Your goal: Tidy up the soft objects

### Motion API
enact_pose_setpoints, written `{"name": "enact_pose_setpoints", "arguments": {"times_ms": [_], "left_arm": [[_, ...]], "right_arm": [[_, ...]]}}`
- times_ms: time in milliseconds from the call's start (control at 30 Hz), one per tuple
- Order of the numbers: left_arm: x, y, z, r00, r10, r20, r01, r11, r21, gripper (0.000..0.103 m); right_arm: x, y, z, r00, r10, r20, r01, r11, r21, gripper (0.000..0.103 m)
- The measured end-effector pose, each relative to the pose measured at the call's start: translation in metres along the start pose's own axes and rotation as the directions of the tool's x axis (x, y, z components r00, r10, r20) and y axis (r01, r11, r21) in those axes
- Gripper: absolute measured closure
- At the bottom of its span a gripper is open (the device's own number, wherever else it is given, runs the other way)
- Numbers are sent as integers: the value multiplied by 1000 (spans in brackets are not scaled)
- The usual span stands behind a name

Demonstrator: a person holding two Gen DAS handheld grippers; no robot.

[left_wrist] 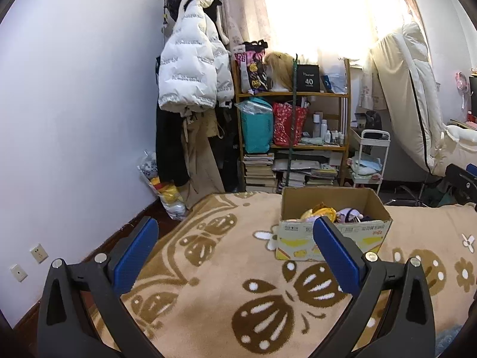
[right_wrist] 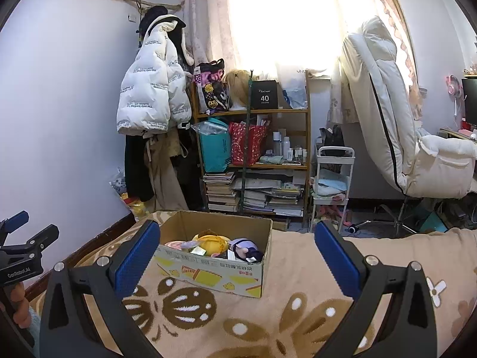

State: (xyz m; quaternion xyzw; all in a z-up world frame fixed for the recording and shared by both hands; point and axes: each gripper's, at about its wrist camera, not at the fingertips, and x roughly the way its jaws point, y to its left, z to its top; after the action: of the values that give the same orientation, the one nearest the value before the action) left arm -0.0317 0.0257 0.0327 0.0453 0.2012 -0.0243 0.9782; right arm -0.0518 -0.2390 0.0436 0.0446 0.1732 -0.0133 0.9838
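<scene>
- a beige plush blanket with brown butterfly and white flower patterns (left_wrist: 208, 268) (right_wrist: 298, 313) covers the surface in the foreground; past its far edge lies a dark floor along a pale lilac wall (left_wrist: 74, 104).
- a white puffer jacket with printed lettering (left_wrist: 190, 71) (right_wrist: 149, 95) hangs in the corner over darker clothes, beside a wooden shelf unit (left_wrist: 293, 95) (right_wrist: 253, 110) crowded with bags, bottles and stacked books; a cream padded chair (right_wrist: 387, 119) sits near the bright curtained window.
- an open brown cardboard box with yellow print on its side (left_wrist: 301, 249) (right_wrist: 214, 271) rests on the blanket ahead of both tongs, apart from them.
- inside the box lie soft toys: a yellow plush (left_wrist: 320, 210) (right_wrist: 210, 241), a purple-haired plush doll (left_wrist: 350, 214) (right_wrist: 246, 247) and something pink at the left end (right_wrist: 176, 243).
- the left gripper (left_wrist: 235, 249) hangs above the blanket with its blue-padded fingers (left_wrist: 135, 256) spread wide, nothing between them; the box sits just behind its right finger.
- the right gripper (right_wrist: 237, 258) is likewise spread wide and empty, with the box framed between its fingers (right_wrist: 337, 259), nearer the left one.
- the left gripper also shows at the left edge of the right wrist view (right_wrist: 21, 235).
</scene>
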Motion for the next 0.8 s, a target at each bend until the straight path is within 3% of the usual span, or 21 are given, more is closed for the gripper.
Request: {"name": "enact_pose_setpoints", "arguments": {"times_ms": [433,800], "left_arm": [[26,-8,-7,998,-29,-63,30,999,17,1],[28,-14,-9,997,-28,-70,31,999,39,1]], "right_arm": [[25,-5,-14,997,-21,-71,23,1000,21,0],[33,-10,-17,995,-30,-96,33,999,33,0]]}}
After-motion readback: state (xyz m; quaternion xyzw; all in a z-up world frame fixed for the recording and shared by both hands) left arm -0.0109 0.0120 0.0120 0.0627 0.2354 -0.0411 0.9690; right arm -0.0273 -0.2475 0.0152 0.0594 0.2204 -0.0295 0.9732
